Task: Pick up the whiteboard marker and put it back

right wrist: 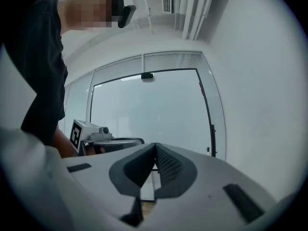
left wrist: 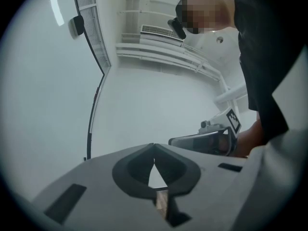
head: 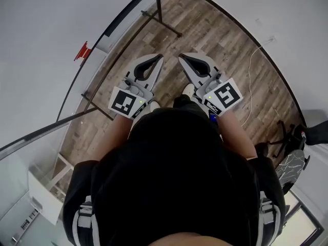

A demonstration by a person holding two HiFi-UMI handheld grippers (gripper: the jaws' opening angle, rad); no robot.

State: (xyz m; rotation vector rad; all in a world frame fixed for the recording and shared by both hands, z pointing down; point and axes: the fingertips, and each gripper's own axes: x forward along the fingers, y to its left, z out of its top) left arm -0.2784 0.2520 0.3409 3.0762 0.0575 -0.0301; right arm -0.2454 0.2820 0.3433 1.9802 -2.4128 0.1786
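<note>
I find no whiteboard marker that I can name for sure in any view. In the head view my left gripper (head: 159, 58) and right gripper (head: 181, 58) are held side by side in front of the person's body, pointing level over the wooden floor (head: 215, 29). Both are shut and hold nothing. In the left gripper view, that gripper (left wrist: 154, 146) faces a plain white wall, with the right gripper (left wrist: 207, 141) beside it. The right gripper (right wrist: 155, 145) faces a black-framed white board (right wrist: 149, 109); a small dark thing (right wrist: 208, 150) sits at the board's right edge.
A white wall or board with a black rim (head: 46, 40) runs along the left, with a small red object (head: 82, 50) on it. Black stand legs (head: 160, 15) cross the floor ahead. A white cable (head: 251, 76) and dark equipment (head: 294, 137) lie at the right.
</note>
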